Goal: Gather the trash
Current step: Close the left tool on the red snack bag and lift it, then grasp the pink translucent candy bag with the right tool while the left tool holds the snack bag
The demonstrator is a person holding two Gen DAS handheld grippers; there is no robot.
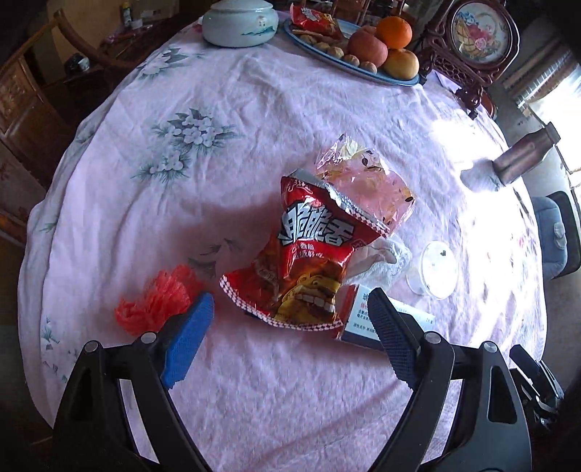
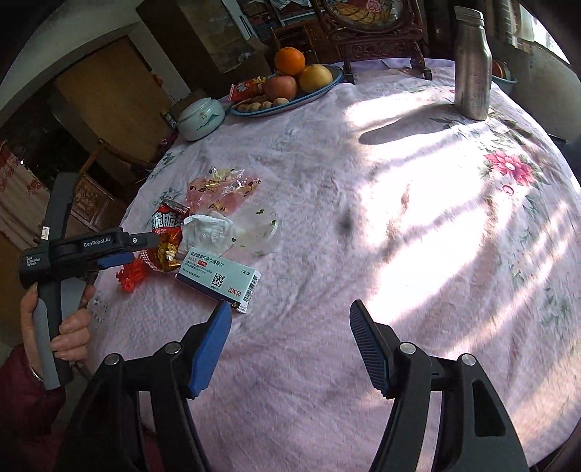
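A pile of trash lies on the pink flowered tablecloth (image 1: 254, 381). In it are a red snack bag (image 1: 305, 261), a clear printed wrapper (image 1: 366, 181), a crumpled white tissue (image 1: 385, 261), a clear plastic cup (image 1: 437, 270), a white-and-blue medicine box (image 1: 395, 323) and a red-orange plastic scrap (image 1: 156, 301). My left gripper (image 1: 290, 308) hangs open over the snack bag's lower end, nothing between its pads. The right wrist view shows the same pile: snack bag (image 2: 165, 236), box (image 2: 221, 279), cup (image 2: 259, 232), tissue (image 2: 207, 232). My right gripper (image 2: 290, 316) stands open over bare cloth, right of the box.
A blue fruit plate (image 1: 363, 69) with an orange, apples and nuts stands at the far side beside a white lidded jar (image 1: 239, 21). A metal bottle (image 2: 472, 61) and an ornate carved stand (image 1: 475, 32) are at the far right. A hand (image 2: 72, 326) holds the left gripper's handle.
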